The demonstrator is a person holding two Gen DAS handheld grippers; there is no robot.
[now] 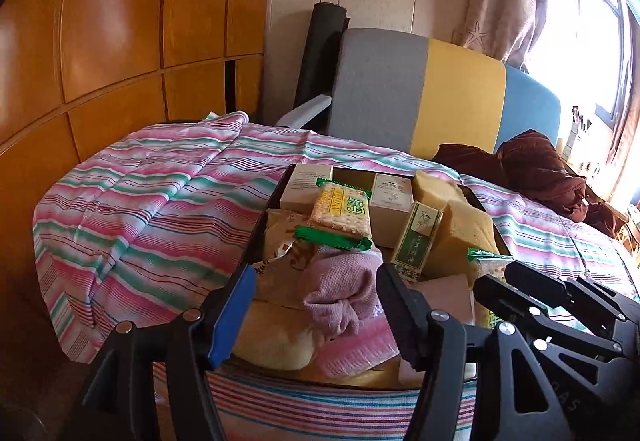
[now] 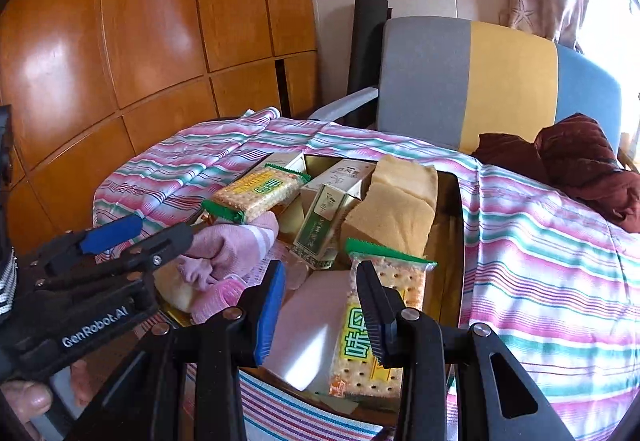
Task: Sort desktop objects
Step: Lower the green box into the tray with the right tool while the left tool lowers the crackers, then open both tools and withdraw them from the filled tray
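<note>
left gripper [image 1: 316, 305] and right gripper [image 2: 320, 305], both spread apart, above the tray [image 2: 452, 241] of cracker packs [image 2: 256, 193] on the striped surface [image 1: 140, 209].

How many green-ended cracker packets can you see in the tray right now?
2. One green-ended cracker packet lies across the boxes at the dark tray's far left; the other cracker packet stands at the near edge, between the open right gripper's fingers. More may be buried.
</note>
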